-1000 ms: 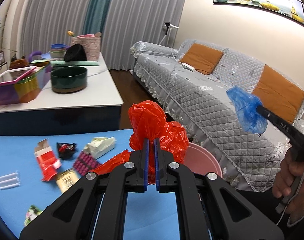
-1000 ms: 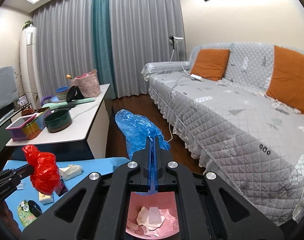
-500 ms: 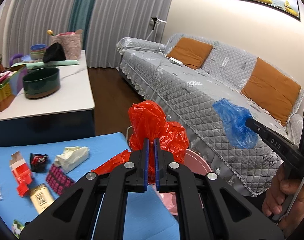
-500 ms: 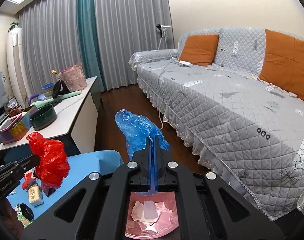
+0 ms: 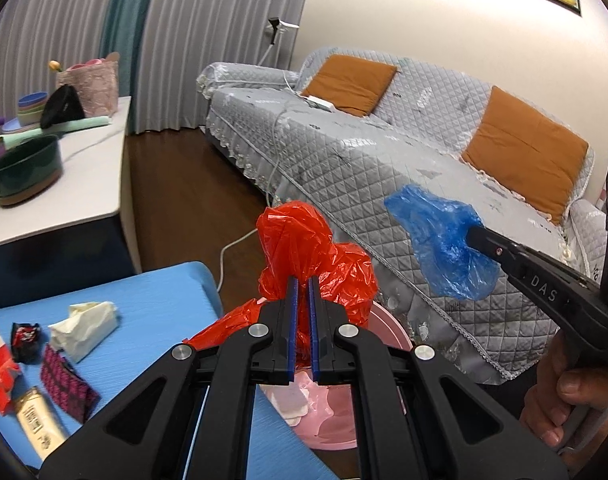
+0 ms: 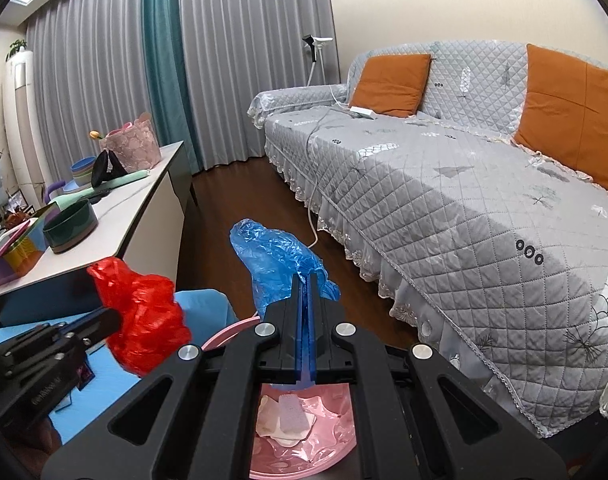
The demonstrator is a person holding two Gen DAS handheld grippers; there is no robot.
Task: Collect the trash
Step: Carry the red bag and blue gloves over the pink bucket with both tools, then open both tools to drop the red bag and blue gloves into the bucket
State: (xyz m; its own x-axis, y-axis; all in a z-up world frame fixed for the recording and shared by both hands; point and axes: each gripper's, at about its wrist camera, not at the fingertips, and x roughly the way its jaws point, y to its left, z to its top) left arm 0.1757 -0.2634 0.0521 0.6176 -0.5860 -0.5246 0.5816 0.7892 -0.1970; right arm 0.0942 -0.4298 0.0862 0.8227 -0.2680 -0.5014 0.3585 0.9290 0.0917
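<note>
My left gripper [image 5: 301, 286] is shut on a crumpled red plastic bag [image 5: 304, 240], held above the near rim of a pink bin [image 5: 388, 330]. My right gripper [image 6: 306, 280] is shut on a crumpled blue plastic bag [image 6: 275, 256], also over the pink bin [image 6: 304, 440], which holds white scraps. In the right wrist view the red bag [image 6: 139, 312] hangs at the left, beside the blue table's corner. The left wrist view shows the blue bag [image 5: 444, 248] at the right, in front of the sofa. Loose trash lies on the blue table [image 5: 155, 300]: a crumpled tissue [image 5: 83, 328], wrappers [image 5: 63, 380] and small cartons.
A grey quilted sofa [image 6: 464, 184] with orange cushions runs along the right. A white counter [image 6: 115, 224] at the left carries a dark green bowl [image 6: 69, 226], baskets and stacked dishes. Dark wood floor [image 6: 239, 196] with a white cable lies between them. A person's hand [image 5: 564, 396] grips the right tool.
Both grippers moved toward the pink bin and dipped. The left gripper swung right, so the table trash slid left in its view. The red and blue bags are closer together.
</note>
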